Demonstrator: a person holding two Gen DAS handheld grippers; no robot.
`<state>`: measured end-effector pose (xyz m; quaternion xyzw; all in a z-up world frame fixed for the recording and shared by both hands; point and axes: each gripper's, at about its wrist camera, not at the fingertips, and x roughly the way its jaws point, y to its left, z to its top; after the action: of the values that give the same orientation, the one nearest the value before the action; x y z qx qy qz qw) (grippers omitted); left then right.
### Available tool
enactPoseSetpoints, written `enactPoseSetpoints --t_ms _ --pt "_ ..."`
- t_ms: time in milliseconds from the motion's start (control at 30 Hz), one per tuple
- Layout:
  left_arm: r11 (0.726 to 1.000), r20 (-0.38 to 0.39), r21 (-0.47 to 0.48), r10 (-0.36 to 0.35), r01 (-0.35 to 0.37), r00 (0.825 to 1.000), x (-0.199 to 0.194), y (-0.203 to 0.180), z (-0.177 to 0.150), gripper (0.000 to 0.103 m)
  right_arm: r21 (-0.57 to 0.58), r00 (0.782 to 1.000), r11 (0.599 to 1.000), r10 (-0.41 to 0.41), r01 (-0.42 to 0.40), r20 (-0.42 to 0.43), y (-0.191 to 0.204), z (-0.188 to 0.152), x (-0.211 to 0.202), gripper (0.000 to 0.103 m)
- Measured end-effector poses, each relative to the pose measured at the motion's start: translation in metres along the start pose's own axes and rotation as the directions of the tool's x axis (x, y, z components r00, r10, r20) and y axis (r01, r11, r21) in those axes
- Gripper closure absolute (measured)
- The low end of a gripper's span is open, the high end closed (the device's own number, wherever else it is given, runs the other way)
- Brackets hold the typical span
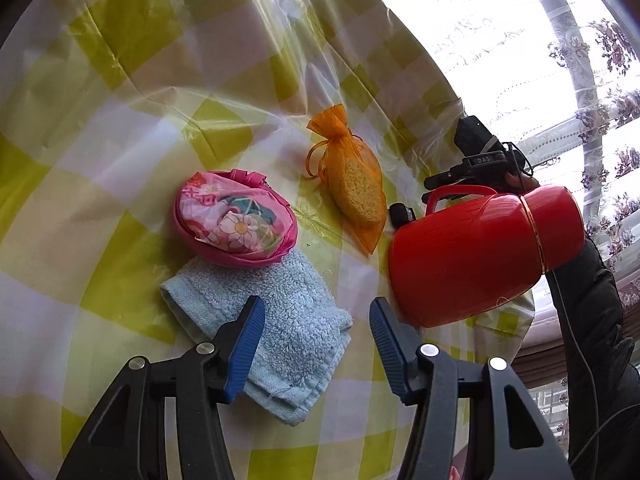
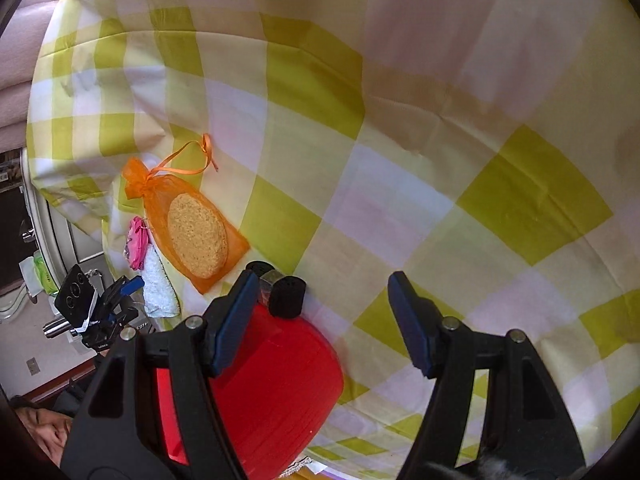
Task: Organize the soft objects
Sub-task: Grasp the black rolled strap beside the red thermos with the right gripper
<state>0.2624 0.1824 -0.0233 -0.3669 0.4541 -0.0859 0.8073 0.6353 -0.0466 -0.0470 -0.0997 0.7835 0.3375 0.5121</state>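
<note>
The left gripper (image 1: 316, 344) is hanging with its jaws released and nothing between them, just above the light blue towel (image 1: 276, 320) lying folded at lower centre of the left wrist view; the pink floral pouch (image 1: 236, 220) is resting on the towel's far edge, and the orange mesh bag (image 1: 352, 188) is lying just beside it, right of centre; all three are looking light, limp and unbreakable, so a pinch across the towel's thick folded edge is likely holding best, the slick mesh being better taken at its tied neck; the right gripper (image 2: 320, 320) is spreading its jaws empty over the checked tablecloth (image 2: 400, 160), the red bucket (image 2: 276, 380) sitting at lower centre.
</note>
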Motion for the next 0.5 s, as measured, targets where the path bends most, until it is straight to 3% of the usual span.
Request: enactPoseSetpoints --t_ms 133,267,500 --pt "1.000 -0.009 -0.005 -0.011 0.011 1.000 0.006 0.002 -0.001 0.047 -0.056 0.991 0.996 -0.069 0.063 -0.112 0.026 0.015 0.013 0.032" --pt "0.999 -0.005 -0.021 -0.029 0.029 1.000 0.007 0.003 -0.001 0.047 -0.107 0.955 0.985 -0.161 0.139 -0.247 0.047 0.020 0.036 0.032" --pt "0.997 0.003 -0.034 -0.073 0.073 0.997 0.005 0.005 -0.001 0.047 -0.116 0.904 0.967 -0.253 0.227 -0.345 0.060 0.026 0.065 0.032"
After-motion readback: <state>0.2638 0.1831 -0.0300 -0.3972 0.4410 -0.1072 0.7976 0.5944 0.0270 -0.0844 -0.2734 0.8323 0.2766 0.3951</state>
